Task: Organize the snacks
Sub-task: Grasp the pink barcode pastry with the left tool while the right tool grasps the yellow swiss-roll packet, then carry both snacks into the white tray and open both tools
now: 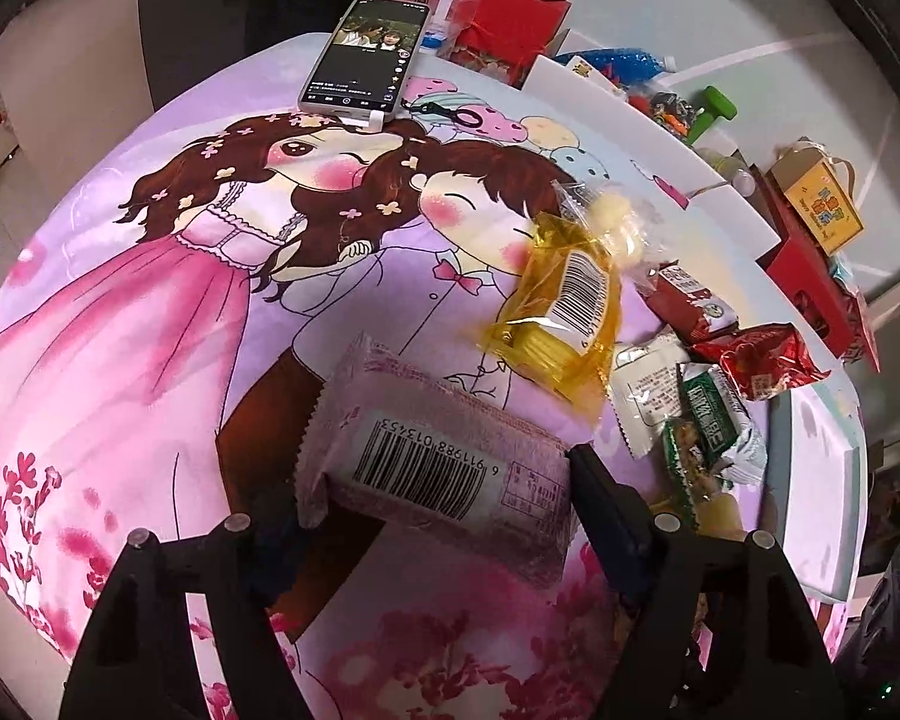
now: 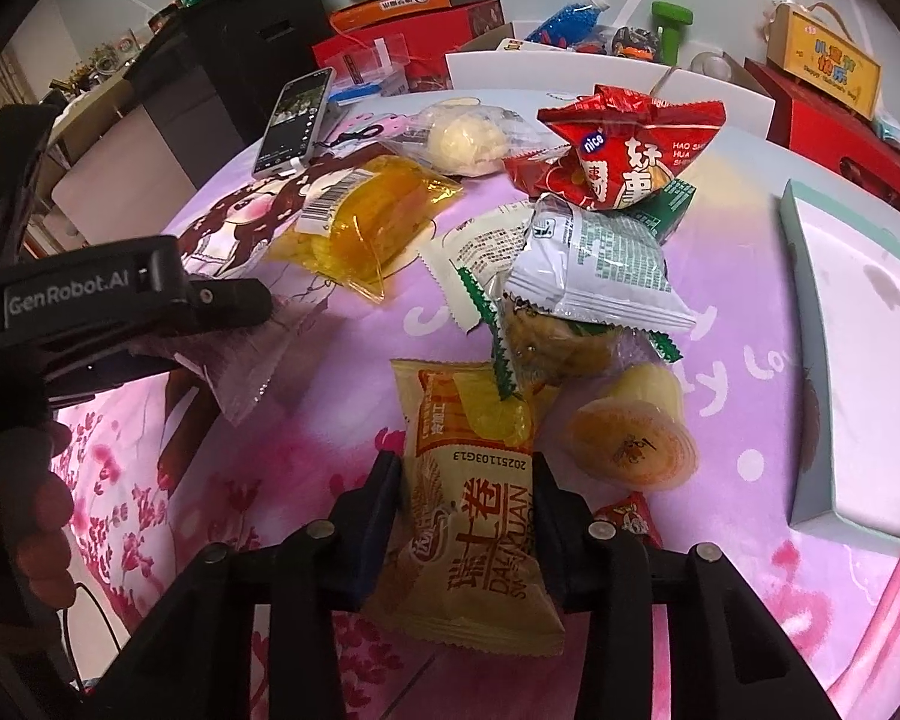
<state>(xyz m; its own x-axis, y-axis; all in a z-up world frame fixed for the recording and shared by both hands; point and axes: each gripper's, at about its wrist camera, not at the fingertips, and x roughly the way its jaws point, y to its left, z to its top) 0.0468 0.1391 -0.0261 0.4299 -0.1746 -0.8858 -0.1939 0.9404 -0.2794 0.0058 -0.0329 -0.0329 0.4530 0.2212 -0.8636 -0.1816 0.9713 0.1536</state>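
On cartoon cloth (image 1: 150, 312): left tool (image 1: 432, 480) clamps one pink packet (image 1: 444, 450); right tool (image 2: 468, 492) clamps one yellow packet (image 2: 474, 504).

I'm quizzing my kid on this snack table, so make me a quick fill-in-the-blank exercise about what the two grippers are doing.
1. The left gripper holds a pale pink packet with a ____ printed on it.
2. The right gripper is shut on a ____ snack packet.
3. The phone lies with its screen facing ____.

Missing words: barcode; yellow; up
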